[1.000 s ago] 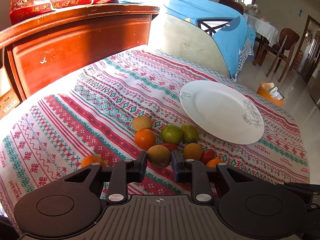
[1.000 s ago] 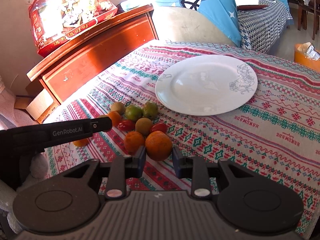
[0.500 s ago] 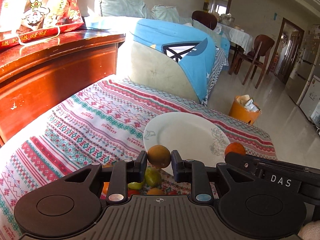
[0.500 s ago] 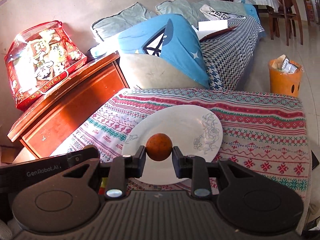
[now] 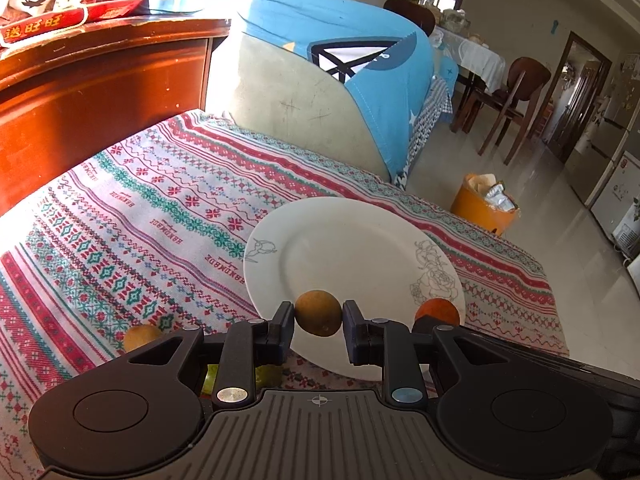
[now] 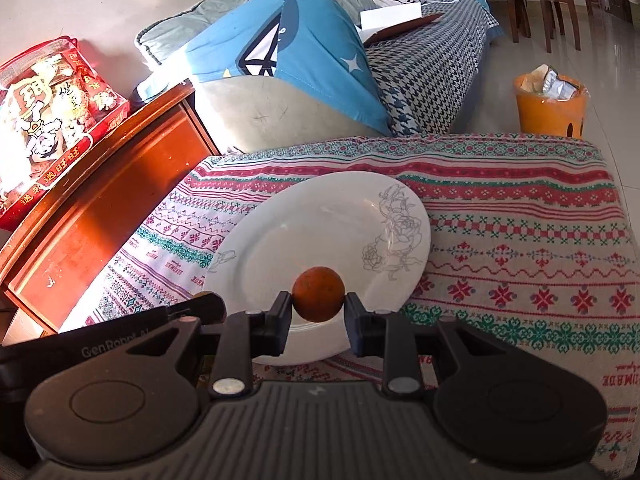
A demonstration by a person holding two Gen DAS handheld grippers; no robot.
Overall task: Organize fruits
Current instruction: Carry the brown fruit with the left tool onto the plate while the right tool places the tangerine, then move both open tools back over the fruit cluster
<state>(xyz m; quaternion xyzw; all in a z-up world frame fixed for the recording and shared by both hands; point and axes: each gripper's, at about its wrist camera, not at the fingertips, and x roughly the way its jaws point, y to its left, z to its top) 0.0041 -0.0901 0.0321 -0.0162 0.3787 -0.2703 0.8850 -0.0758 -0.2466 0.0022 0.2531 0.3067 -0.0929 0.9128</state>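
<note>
My left gripper (image 5: 319, 319) is shut on a yellow-brown fruit (image 5: 319, 312) and holds it over the near rim of the white plate (image 5: 352, 248). My right gripper (image 6: 318, 304) is shut on an orange (image 6: 319, 294) over the near part of the same plate (image 6: 320, 232). That orange also shows in the left wrist view (image 5: 437, 312) at the plate's right edge. Another yellow fruit (image 5: 140, 336) lies on the patterned cloth (image 5: 140, 232) to the left. Green fruits (image 5: 264, 376) sit mostly hidden under the left gripper.
A wooden cabinet (image 5: 100, 88) with a red gift box (image 5: 68, 0) stands at the table's left. A sofa with a blue cover (image 5: 360, 92) lies behind the table. An orange bin (image 5: 484, 208) stands on the floor at right. The cloth's right edge (image 6: 600, 220) drops off.
Both grippers closed on fruits in the pile, lifted them and carried them toward the plate. In the last half second they moved lower and closer over the plate's near part.
</note>
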